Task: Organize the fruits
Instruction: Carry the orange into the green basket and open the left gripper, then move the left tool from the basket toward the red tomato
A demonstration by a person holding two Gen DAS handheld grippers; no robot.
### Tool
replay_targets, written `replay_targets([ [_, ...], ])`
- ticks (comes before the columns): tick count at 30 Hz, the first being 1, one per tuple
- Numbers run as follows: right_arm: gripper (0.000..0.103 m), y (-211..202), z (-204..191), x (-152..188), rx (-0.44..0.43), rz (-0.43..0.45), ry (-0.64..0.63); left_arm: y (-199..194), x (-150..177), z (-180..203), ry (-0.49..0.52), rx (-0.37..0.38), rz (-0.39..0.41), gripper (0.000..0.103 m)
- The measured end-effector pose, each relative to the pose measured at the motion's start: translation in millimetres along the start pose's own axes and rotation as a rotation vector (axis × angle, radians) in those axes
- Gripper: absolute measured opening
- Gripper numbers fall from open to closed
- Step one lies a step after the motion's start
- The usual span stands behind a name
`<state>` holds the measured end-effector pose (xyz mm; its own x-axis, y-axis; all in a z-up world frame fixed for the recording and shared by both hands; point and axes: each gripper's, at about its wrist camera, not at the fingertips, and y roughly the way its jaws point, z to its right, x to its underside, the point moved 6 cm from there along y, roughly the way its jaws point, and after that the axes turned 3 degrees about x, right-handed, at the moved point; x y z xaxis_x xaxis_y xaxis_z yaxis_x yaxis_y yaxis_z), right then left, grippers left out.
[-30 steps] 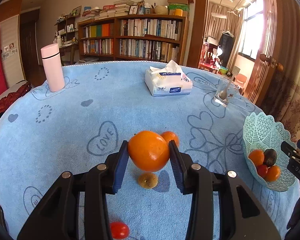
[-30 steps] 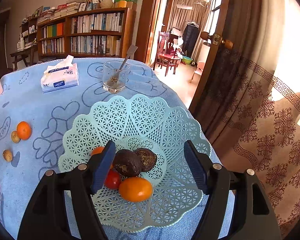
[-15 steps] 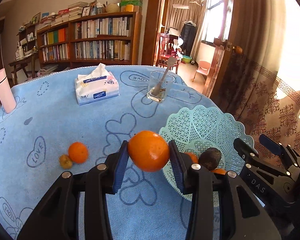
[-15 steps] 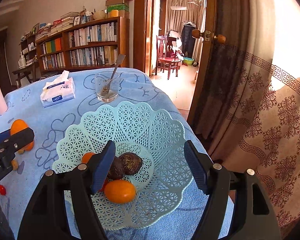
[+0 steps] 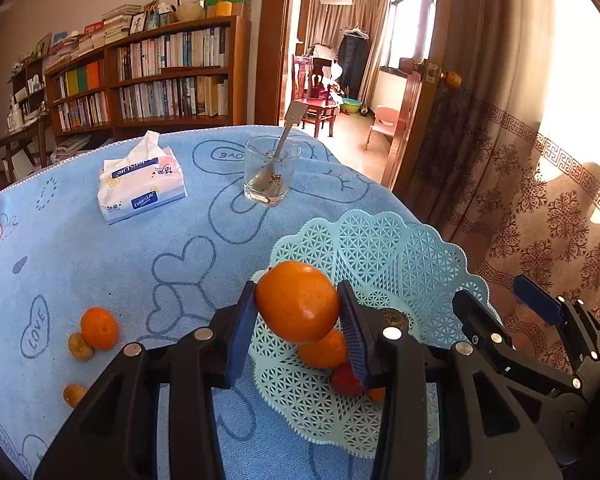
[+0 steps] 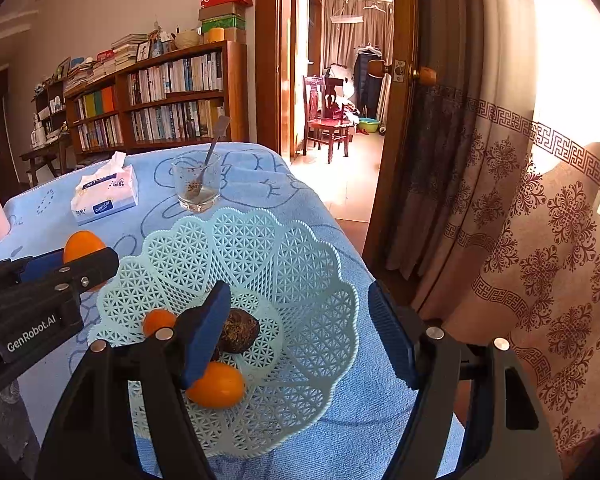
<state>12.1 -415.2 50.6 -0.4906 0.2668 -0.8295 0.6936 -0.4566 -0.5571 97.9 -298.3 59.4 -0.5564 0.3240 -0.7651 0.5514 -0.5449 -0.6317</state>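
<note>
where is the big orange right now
The orange is clamped in the left gripper, held above the near-left rim of the basket. The right wrist view shows it at far left, beside that rim.

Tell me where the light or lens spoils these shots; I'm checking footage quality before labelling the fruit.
Left wrist view: window light blows out the upper right behind the curtain; fisheye bends the bookshelf; the held orange stays sharp with a small highlight. Right wrist view: the same glare whitens the upper right, the doorway floor is overexposed, and the basket stays crisp.
</note>
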Motion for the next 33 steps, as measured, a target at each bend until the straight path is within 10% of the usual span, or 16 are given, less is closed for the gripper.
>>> replay_targets([
  [9,0.074,-2.5,7.3,-3.0,0.018,0.017,0.017,3.3,-4.2,4.2,0.003,-0.003,0.017,0.064],
  [33,0.075,-12.7,-14.8,-8.0,-0.016,0.011,-0.011,-25.4,19.7,-61.1,-0.086,-0.159,0.033,0.081],
])
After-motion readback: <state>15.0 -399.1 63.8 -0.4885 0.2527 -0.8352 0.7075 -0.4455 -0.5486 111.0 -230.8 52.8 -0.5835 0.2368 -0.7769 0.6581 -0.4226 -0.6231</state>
